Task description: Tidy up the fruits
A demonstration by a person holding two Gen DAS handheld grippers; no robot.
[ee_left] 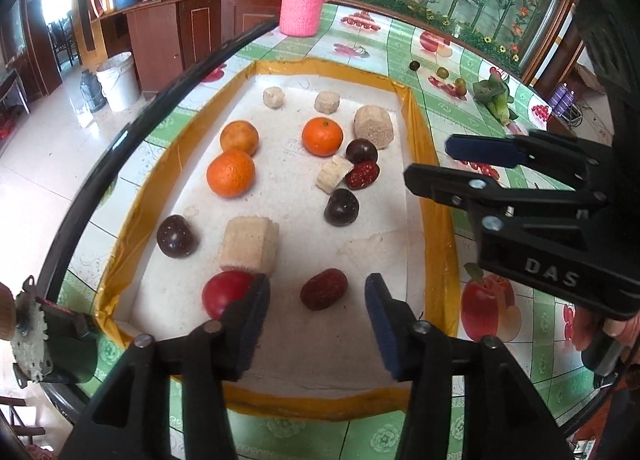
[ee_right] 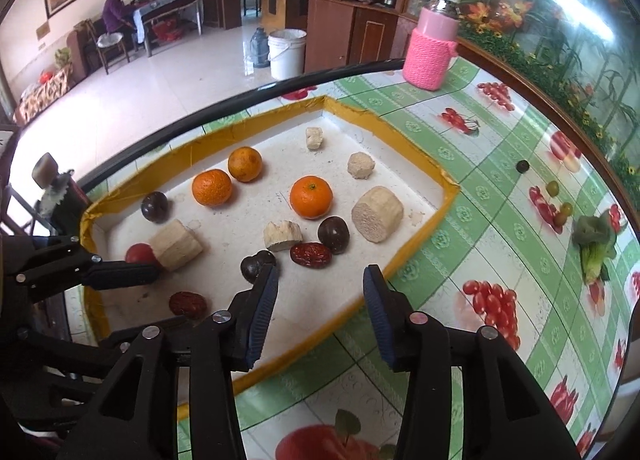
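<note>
A white tray with a yellow rim (ee_left: 434, 196) (ee_right: 424, 236) holds three oranges (ee_left: 231, 173) (ee_right: 311, 197), dark round fruits (ee_left: 341, 207) (ee_right: 334, 234), beige chunks (ee_left: 248, 246) (ee_right: 377, 214), a red round fruit (ee_left: 224, 292) and red dates. My left gripper (ee_left: 316, 294) is open over the tray's near end. One red date (ee_left: 323, 289) lies between its pads, and neither pad touches it. My right gripper (ee_right: 322, 280) (ee_left: 428, 160) is open above the tray's right rim with nothing between its fingers. Another date (ee_right: 311, 255) lies just beyond it.
A jar in a pink knitted cover (ee_left: 302, 0) (ee_right: 430, 48) stands at the table's far end. Small olives (ee_left: 442, 72) and a leafy vegetable (ee_left: 494, 96) (ee_right: 596, 244) lie right of the tray. The table's black edge (ee_left: 120, 140) runs along the left. A person (ee_right: 114, 12) sits far off.
</note>
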